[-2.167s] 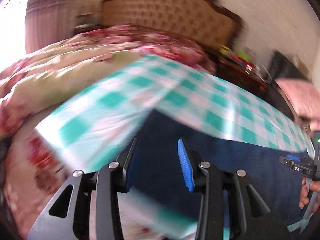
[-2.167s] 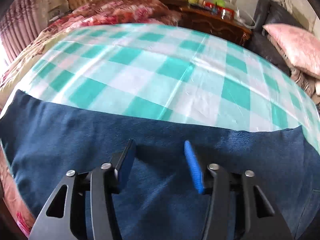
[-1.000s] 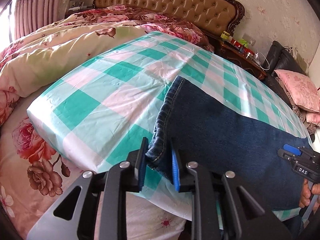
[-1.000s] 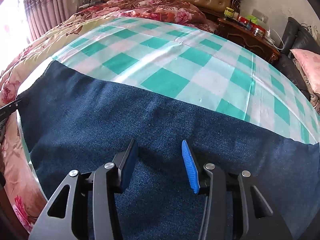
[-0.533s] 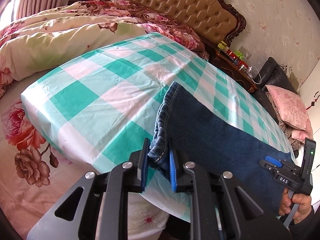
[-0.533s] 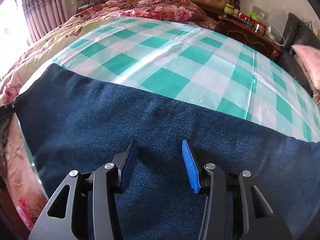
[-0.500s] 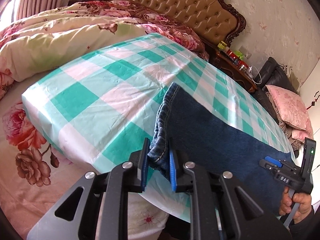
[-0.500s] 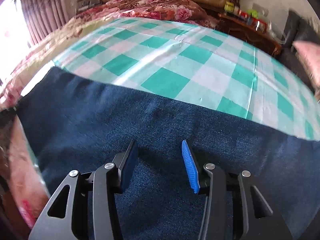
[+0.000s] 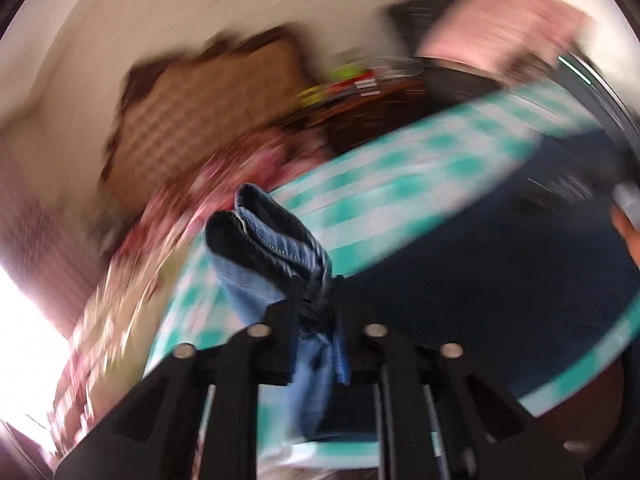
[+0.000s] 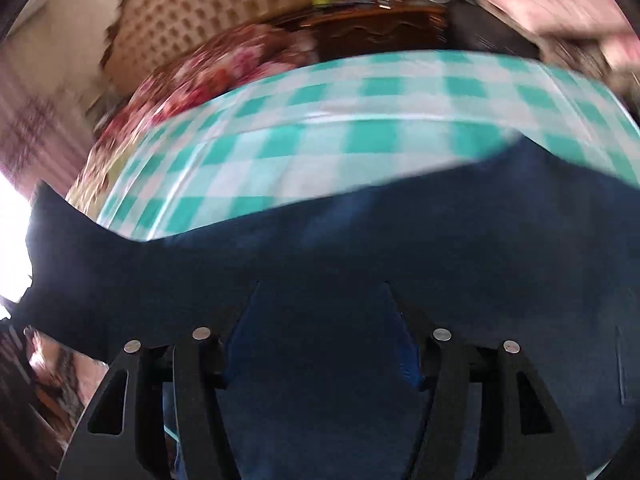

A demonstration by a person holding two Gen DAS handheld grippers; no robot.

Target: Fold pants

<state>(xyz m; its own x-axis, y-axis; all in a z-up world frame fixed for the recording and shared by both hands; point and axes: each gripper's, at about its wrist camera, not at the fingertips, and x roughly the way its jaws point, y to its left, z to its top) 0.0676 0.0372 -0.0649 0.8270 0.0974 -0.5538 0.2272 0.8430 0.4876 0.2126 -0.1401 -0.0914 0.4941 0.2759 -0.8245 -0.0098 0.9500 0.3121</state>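
The left tool (image 9: pixel 316 312) is pinched shut on the hem of the pants (image 9: pixel 272 248), which sticks up ahead of its tips; the rest of the denim lies across the checked sheet (image 9: pixel 400 196) on the bed. The right tool (image 10: pixel 320 300) hovers with its jaws spread wide over the pants (image 10: pixel 360 248), gripping nothing. The bunched hem could slip from that narrow pinch, or the fold could land skewed, because only 1 corner is held. No writing is legible through the blur.
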